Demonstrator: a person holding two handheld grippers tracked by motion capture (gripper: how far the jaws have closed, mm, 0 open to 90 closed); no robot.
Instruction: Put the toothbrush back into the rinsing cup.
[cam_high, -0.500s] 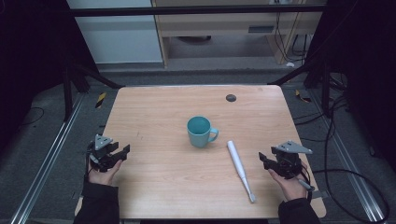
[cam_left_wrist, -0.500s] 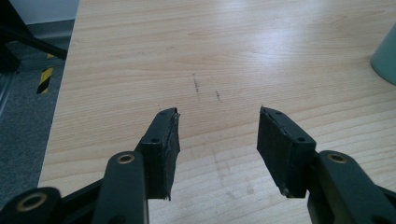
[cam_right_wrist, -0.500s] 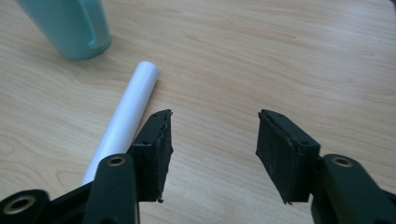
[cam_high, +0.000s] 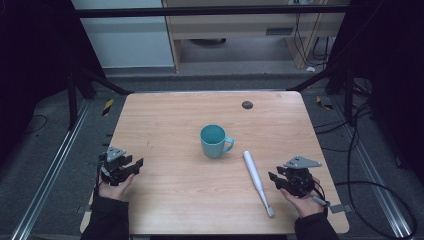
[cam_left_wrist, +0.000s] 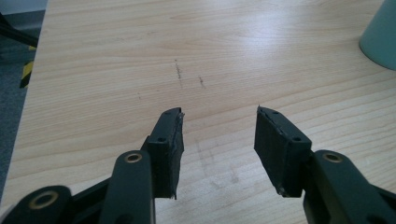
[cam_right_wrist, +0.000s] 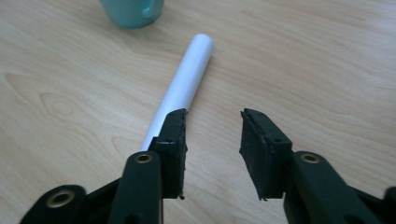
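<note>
Wooden table (cam_high: 165, 125) around teal mug (cam_high: 214, 141)

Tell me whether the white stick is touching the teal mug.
Apart. The high view shows bare wood between the upper end of the white stick and the teal mug; the right gripper view shows the same gap.

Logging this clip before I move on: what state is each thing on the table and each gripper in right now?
teal mug: upright, handle toward the right gripper, nothing seen inside.
white stick: lying flat on the table, untouched, thick end near the mug.
left gripper: open, nothing between the jaws.
right gripper: open, beside the stick, holding nothing.
table: bare wood, faint scuff marks.
</note>
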